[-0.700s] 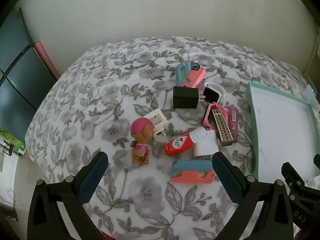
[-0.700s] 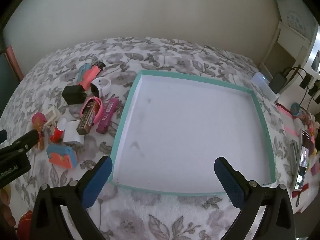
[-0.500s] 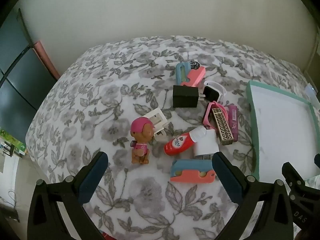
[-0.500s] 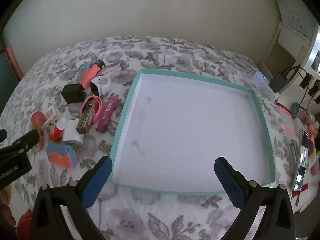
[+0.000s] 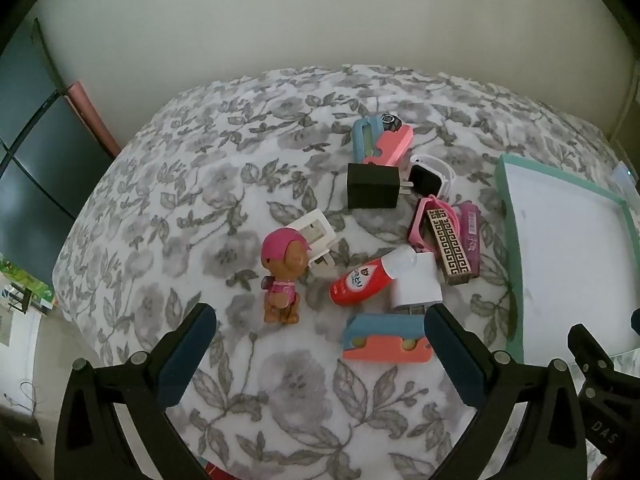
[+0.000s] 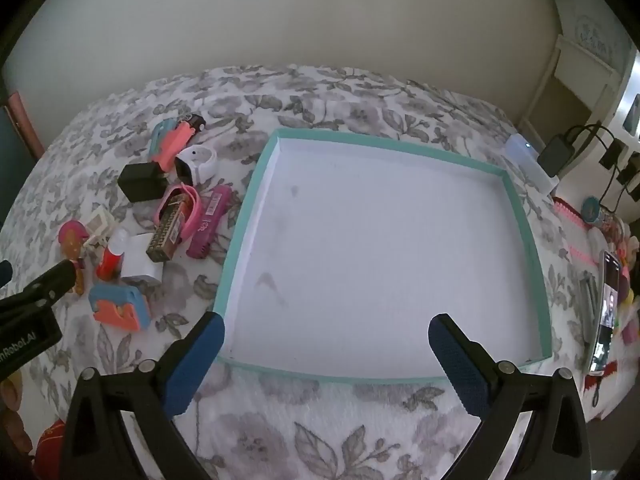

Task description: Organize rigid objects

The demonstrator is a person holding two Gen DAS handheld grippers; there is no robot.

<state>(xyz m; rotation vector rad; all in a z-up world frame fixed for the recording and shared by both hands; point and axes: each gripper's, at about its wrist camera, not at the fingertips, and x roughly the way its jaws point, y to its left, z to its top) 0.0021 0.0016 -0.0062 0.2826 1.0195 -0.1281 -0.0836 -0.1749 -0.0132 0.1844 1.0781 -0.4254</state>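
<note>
The left hand-held gripper is hovering with its jaws spread wide and nothing between them, above the near edge of a cluster of small things lying on a floral bedspread. Just ahead of its right finger, a blue-and-coral toy block is lying flat. Touching that block's far side, a white charger is resting against a red bottle tipped on its side. To the left of the bottle, a pink-capped puppy figure is standing upright, with a white plug adapter just behind it. Farther out, a patterned box is leaning on a pink watch, beside a magenta stick. Beyond those, a black charger is sitting next to a white smartwatch, and a second blue-and-coral toy is lying at the far end.

The right hand-held gripper is also standing wide open and empty, hanging over the near rim of a teal-edged tray whose white floor is holding nothing. The tray is sitting on the bedspread, just right of the cluster, with the magenta stick nearest its left wall. Off the tray's right side, a phone is lying on the bedspread's edge.
</note>
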